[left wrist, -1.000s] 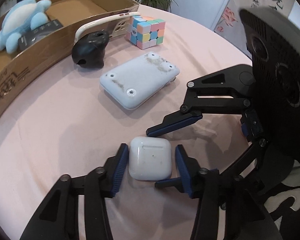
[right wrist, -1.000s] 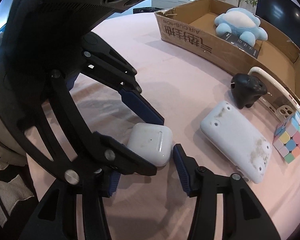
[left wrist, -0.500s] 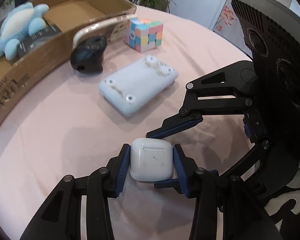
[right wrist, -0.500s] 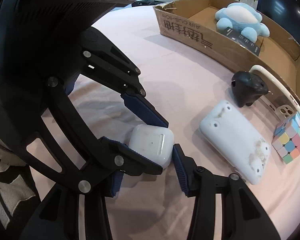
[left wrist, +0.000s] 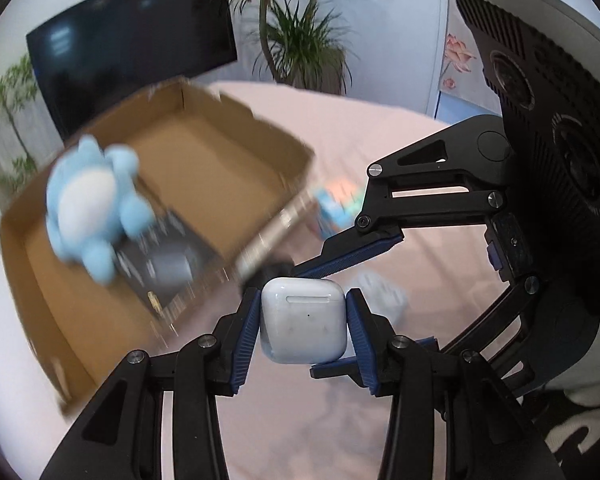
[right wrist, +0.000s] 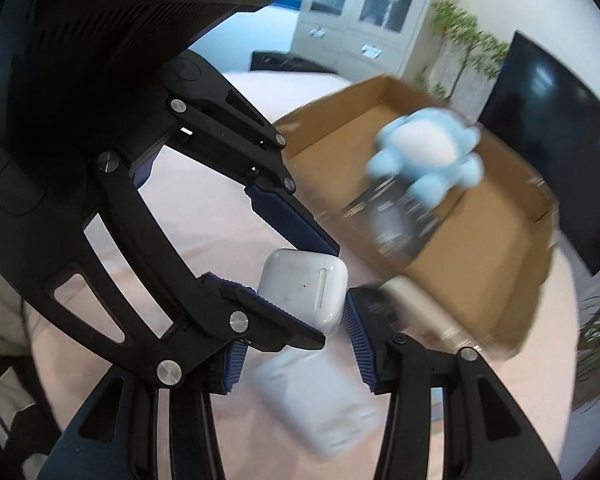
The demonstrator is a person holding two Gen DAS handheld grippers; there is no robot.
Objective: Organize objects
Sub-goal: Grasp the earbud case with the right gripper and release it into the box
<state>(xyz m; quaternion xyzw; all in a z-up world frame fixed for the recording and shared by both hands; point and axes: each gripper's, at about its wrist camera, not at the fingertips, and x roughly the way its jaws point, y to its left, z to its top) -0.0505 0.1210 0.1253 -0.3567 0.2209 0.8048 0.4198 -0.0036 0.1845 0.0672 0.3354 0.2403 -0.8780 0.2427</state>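
Observation:
A white earbud case (left wrist: 304, 320) hangs in the air above the pink tablecloth (left wrist: 380, 128). My left gripper (left wrist: 302, 298) is shut on it, its blue pads pressing the case's left and right sides. My right gripper (right wrist: 292, 334) is shut on the same case (right wrist: 304, 288) crosswise. In the left wrist view one right finger lies behind the case and the other in front. In the right wrist view the right pad touches the case's edge, while the left gripper's finger hides the left pad.
An open cardboard box (left wrist: 220, 168) stands beyond the case, holding a blue plush toy (left wrist: 92, 200) and a flat black pack (left wrist: 168, 264). A white slab-shaped device (right wrist: 320, 400) lies below the case. A blurred colour cube (left wrist: 336, 204) and a phone case (left wrist: 276, 232) lie beside the box.
Both grippers have risen together with the earbud case, which has left the tablecloth. The views have tilted up toward the box, and the background is motion-blurred.

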